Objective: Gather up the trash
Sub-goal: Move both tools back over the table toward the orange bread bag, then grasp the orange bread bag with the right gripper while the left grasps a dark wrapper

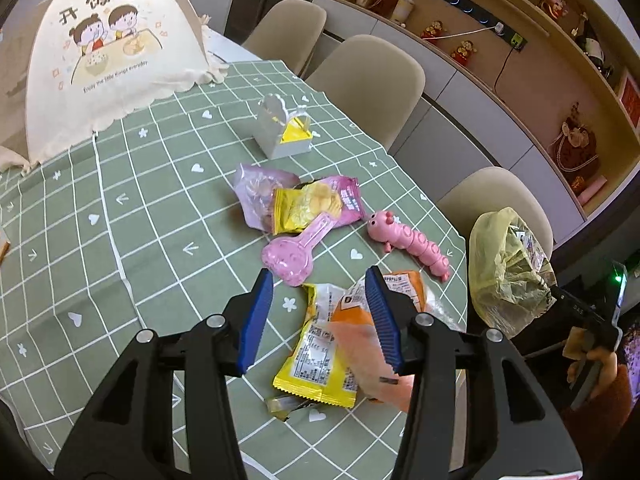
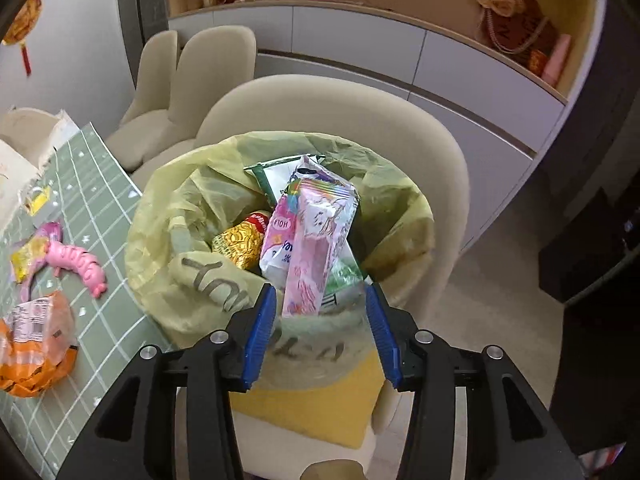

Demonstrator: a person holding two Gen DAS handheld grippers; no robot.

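My right gripper [image 2: 320, 332] hangs open and empty over the yellow-lined bin [image 2: 404, 216], a pink wrapper [image 2: 316, 248] lying inside. My left gripper [image 1: 320, 320], also open, hovers above the orange wrapper [image 1: 404, 284] near the table's right edge; next I judge it closes there.

1. A dining table [image 1: 120, 240] under a green grid-pattern cloth filled the left of the left wrist frame.
2. Beige shell chairs [image 1: 372, 76] lined its far edge, toward upper centre.
3. Pale cabinets [image 2: 472, 80] with a wood-toned open shelf [image 1: 560, 60] of figurines curved across the upper right.
4. A cream food-cover tent [image 1: 112, 48] stood upper left.
5. Light flooring [image 2: 500, 272] showed at right in the right wrist frame.
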